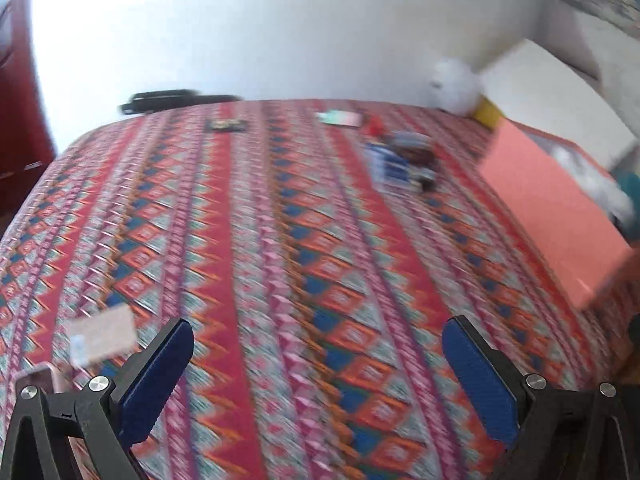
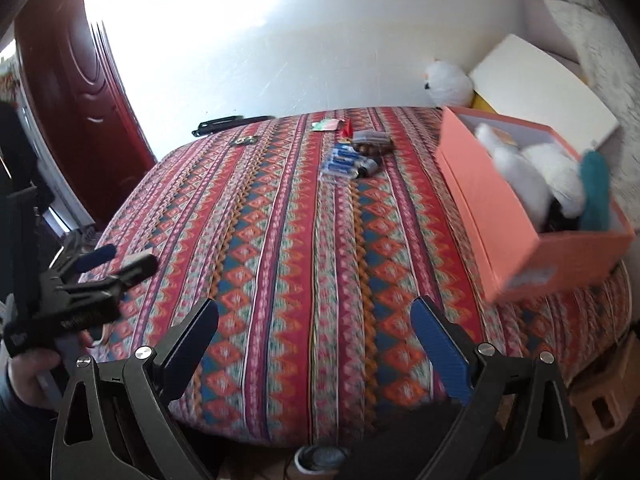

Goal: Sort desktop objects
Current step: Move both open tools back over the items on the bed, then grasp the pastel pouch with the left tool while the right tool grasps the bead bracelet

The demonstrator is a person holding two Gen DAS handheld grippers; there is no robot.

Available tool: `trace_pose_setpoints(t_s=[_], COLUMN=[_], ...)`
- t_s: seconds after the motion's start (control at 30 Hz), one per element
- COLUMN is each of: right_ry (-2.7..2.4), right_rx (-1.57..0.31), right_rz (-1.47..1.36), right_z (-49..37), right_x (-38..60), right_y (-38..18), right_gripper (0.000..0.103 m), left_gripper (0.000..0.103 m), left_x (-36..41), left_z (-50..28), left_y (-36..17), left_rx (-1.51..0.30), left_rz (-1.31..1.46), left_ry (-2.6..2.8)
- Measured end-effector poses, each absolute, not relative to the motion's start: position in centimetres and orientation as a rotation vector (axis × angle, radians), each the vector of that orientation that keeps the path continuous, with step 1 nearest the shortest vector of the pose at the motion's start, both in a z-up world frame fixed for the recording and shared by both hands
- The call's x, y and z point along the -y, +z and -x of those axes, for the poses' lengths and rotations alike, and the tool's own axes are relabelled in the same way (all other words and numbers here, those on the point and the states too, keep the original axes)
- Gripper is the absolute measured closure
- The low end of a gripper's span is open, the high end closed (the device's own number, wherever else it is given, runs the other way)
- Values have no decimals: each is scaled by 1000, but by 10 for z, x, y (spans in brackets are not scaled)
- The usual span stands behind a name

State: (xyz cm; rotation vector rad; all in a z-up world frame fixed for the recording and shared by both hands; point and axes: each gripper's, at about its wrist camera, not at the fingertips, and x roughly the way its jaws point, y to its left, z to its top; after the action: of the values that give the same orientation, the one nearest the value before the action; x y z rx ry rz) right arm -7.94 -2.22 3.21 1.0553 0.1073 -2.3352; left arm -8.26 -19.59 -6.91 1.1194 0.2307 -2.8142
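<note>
A table with a red patterned cloth [image 2: 304,248] holds a cluster of small objects at the far side: a blue battery pack [image 2: 340,162], a dark grey case [image 2: 372,140], a red piece [image 2: 347,128], a green card [image 2: 326,125] and a small dark item [image 2: 244,141]. The cluster also shows in the left wrist view [image 1: 400,156]. A pink box [image 2: 532,216] with white and teal soft items stands at the right. A pale card [image 1: 104,338] lies near my left gripper [image 1: 316,354], which is open and empty. My right gripper [image 2: 316,332] is open and empty above the near edge.
A white bag [image 2: 448,82] and a white board [image 2: 544,92] lean at the back right wall. A black object [image 2: 228,123] lies behind the table's far edge. A red door [image 2: 72,92] is at the left. The left gripper [image 2: 116,262] is at the table's left edge.
</note>
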Motion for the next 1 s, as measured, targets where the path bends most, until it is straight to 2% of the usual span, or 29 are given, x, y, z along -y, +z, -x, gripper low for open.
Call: trace_pose_setpoints(t_s=[0.2, 0.4, 0.53, 0.67, 0.8, 0.9, 0.93, 0.97, 1.0], right_ry=[-2380, -2414, -2446, -2504, -2461, -2420, -2433, -2446, -2446], right_rx=[-64, 30, 76, 31, 58, 138, 140, 131, 133], right_rz=[-1048, -1121, -1152, -1176, -1255, -1276, -1259, -1253, -1256], right_z=[177, 311, 389, 458, 504, 514, 513, 512, 509], right_x=[65, 107, 135, 161, 171, 163, 160, 157, 154], right_y=[31, -4, -33, -67, -99, -113, -111, -110, -107], right_gripper=[5, 4, 4, 4, 7, 25, 35, 81, 83], left_gripper=[1, 1, 1, 1, 1, 3, 7, 26, 32], left_x=[232, 239, 229, 183, 147, 126, 121, 118, 120], left_z=[172, 328, 427, 538, 611, 624, 623, 618, 614], left_y=[-74, -89, -103, -130, -164, -197, -201, -200, -197], left_rx=[-251, -310, -311, -264, -254, -176, -131, -78, -87], left_rz=[-1122, -1174, -1198, -1249, -1361, -1499, -1493, -1451, -1423], left_ry=[-2766, -2771, -2792, -2815, -2801, -2793, -2798, -2809, -2810])
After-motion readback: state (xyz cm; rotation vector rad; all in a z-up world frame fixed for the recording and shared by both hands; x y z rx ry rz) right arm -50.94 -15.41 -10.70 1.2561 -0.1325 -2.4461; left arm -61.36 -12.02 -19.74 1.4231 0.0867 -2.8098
